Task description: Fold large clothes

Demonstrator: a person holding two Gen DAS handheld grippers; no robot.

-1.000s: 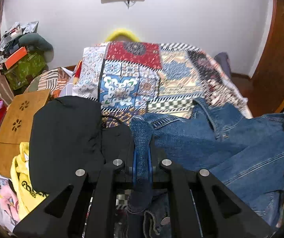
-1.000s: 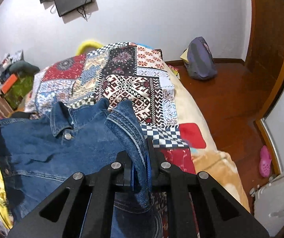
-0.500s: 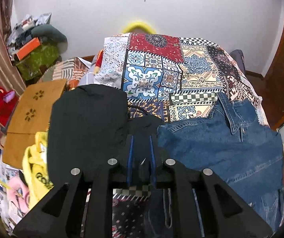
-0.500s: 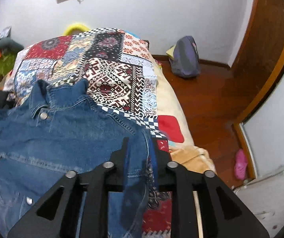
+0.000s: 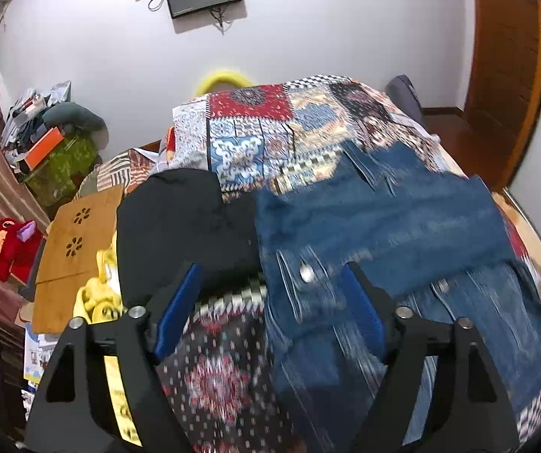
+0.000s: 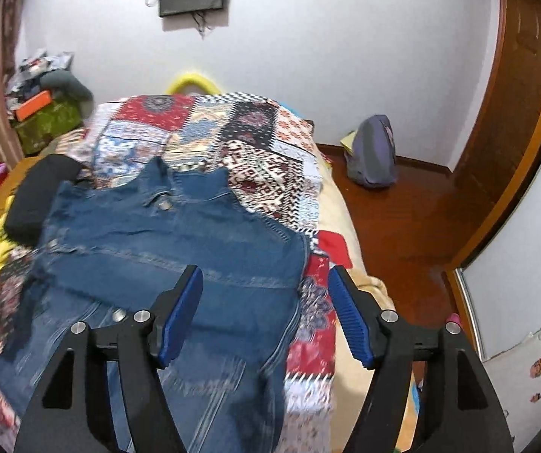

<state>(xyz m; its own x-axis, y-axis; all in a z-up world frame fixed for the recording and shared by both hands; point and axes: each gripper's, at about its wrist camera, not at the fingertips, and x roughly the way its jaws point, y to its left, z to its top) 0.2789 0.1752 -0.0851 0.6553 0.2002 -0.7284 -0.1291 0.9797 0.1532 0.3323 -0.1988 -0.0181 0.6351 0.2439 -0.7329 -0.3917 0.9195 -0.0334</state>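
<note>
A blue denim jacket (image 5: 402,234) lies spread flat on the patchwork bedspread (image 5: 270,136), collar toward the far end. It also shows in the right wrist view (image 6: 179,249). My left gripper (image 5: 270,275) is open and empty, above the jacket's left edge. My right gripper (image 6: 264,277) is open and empty, above the jacket's right edge. Both views are blurred by motion.
A black garment (image 5: 179,226) lies left of the jacket, with yellow cloth (image 5: 96,294) and a wooden lap table (image 5: 77,234) beyond it. A purple backpack (image 6: 372,154) sits on the wooden floor right of the bed. Clutter stands at the far left wall (image 5: 51,139).
Both grippers were shut on denim folds a second ago. They have let go, opened wide and pulled up and back. The jacket now lies flat.
</note>
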